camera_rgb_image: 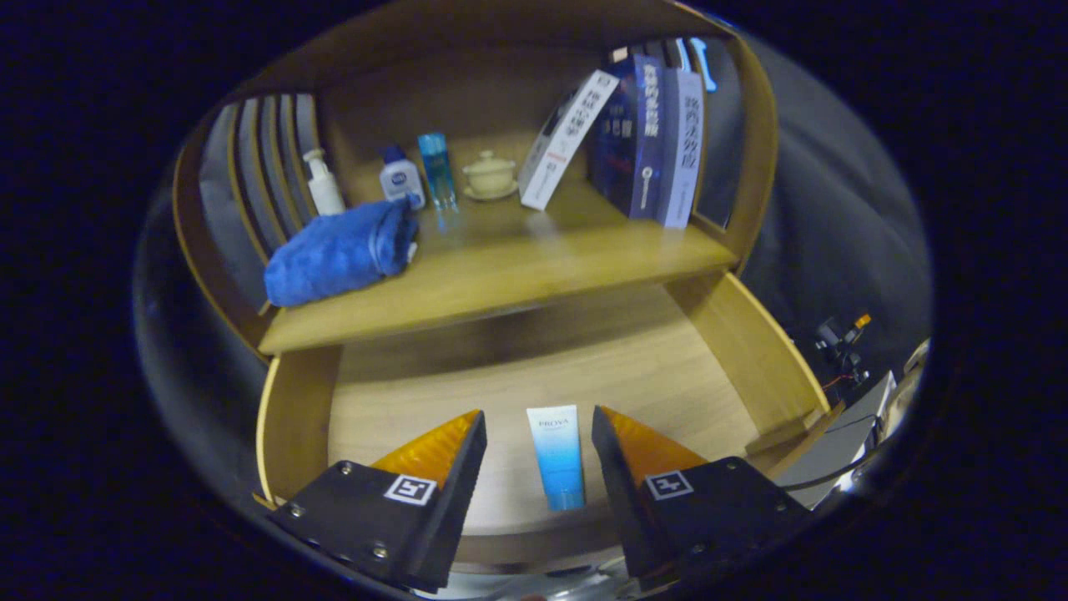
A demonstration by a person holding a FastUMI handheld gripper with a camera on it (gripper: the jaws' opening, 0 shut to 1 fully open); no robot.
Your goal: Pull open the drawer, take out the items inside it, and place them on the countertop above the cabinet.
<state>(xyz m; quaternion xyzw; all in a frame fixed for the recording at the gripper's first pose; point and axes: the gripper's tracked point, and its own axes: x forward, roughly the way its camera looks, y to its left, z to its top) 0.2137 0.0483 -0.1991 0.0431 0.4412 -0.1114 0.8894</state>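
Fingers point(478, 434) spread apart, straddling the tube point(556, 455) without touching it, lined up for a grasp; tube lies flat in the open drawer point(734, 351), below the countertop point(517, 267)

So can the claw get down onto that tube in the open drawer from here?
Probably yes: the claw is open, the tube lies flat between its fingers in the drawer, with nothing over it.

Gripper point(538, 426) — fingers spread wide apart, pointing forward and downward, roughly level with one another. Both fingertips point(471, 430) free of contact — nothing pressed between them. Each finger body carries a square marker on its upper face.
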